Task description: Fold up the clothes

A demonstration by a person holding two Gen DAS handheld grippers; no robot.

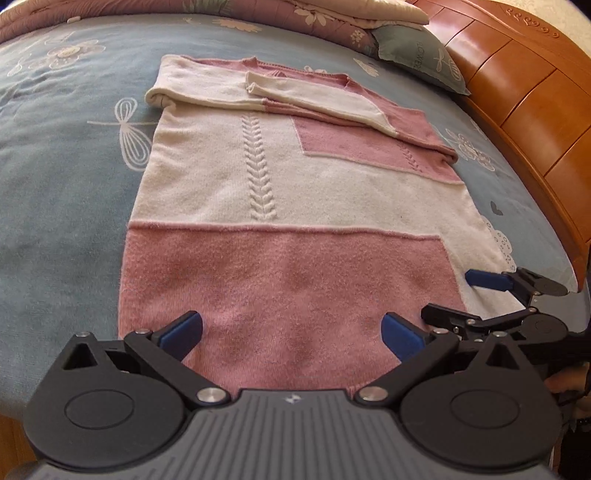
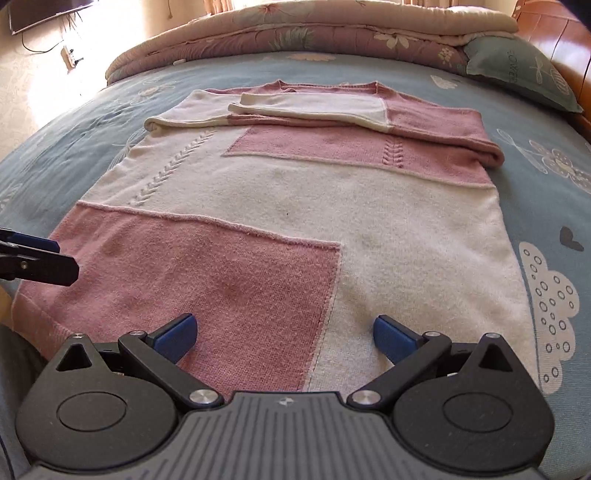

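A pink and cream knitted sweater (image 1: pixel 295 192) (image 2: pixel 295 206) lies flat on the bed, hem toward me, both sleeves folded across the chest at the far end. My left gripper (image 1: pixel 291 332) hovers open over the pink hem band, nothing between its blue pads. My right gripper (image 2: pixel 284 334) is open too, above the hem where pink meets cream. In the left wrist view the right gripper (image 1: pixel 491 291) shows at the sweater's right hem corner. In the right wrist view one finger of the left gripper (image 2: pixel 40 258) reaches in from the left edge over the pink hem.
The blue bedspread (image 1: pixel 66 192) (image 2: pixel 546 192) with white flower prints surrounds the sweater. A folded quilt (image 2: pixel 295 33) and a grey-green pillow (image 1: pixel 417 59) (image 2: pixel 524 70) lie at the far end. A wooden headboard (image 1: pixel 524 96) runs along the right side.
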